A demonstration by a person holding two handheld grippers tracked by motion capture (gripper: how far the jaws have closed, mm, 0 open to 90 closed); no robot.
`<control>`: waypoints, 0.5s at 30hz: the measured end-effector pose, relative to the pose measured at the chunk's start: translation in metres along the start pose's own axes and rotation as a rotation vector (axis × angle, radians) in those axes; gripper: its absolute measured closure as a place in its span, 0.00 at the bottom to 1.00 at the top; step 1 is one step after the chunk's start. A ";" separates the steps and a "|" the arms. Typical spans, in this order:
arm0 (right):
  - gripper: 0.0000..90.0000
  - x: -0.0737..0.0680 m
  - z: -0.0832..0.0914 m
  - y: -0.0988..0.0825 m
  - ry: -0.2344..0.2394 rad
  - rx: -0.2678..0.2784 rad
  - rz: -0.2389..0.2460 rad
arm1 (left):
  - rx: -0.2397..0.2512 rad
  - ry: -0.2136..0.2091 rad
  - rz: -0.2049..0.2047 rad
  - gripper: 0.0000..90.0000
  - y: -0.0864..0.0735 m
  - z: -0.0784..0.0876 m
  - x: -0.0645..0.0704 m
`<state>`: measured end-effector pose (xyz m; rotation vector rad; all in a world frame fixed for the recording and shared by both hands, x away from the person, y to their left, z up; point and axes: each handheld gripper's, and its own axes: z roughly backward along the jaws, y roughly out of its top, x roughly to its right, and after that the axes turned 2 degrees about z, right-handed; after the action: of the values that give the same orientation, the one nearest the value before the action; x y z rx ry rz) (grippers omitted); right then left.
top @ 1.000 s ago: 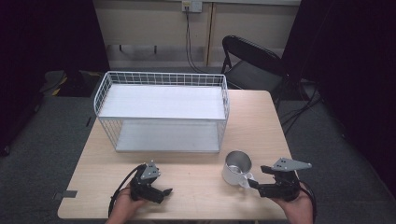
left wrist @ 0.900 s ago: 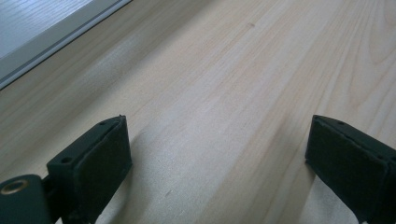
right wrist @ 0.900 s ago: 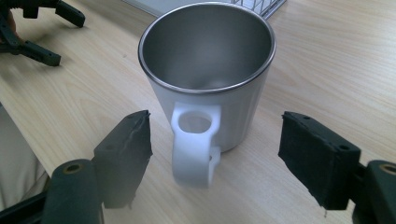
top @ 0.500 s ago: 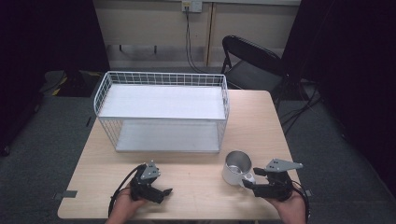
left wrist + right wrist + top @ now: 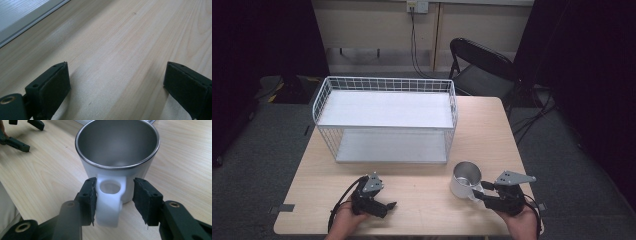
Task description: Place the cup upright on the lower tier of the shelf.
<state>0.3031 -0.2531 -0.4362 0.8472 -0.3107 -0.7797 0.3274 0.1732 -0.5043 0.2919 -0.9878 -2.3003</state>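
since a second ago the right gripper has been closing around the mug's handle; one pad touches, the other is just apart. the mug stands upright near the table's front right corner, straight ahead of it. left gripper rests spread, well apart.

On the table, the wire rack stands behind my two grippers, with the mug before its right end, just left of my right gripper, and my left gripper well apart.
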 end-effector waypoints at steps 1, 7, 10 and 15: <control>0.60 0.000 0.000 0.000 -0.003 -0.001 0.000 | 0.000 0.000 0.000 0.07 0.000 0.000 0.000; 0.67 0.005 0.002 -0.002 -0.021 0.010 -0.019 | 0.000 0.000 0.000 0.07 0.000 0.000 0.000; 0.70 0.007 0.001 -0.004 -0.021 0.010 -0.022 | 0.000 0.000 0.000 0.07 0.000 0.000 0.000; 0.69 0.011 -0.001 -0.006 -0.014 0.019 -0.029 | 0.000 0.000 0.000 0.07 0.000 0.000 0.000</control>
<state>0.3078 -0.2628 -0.4415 0.8661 -0.3189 -0.8108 0.3274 0.1732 -0.5043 0.2921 -0.9879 -2.3002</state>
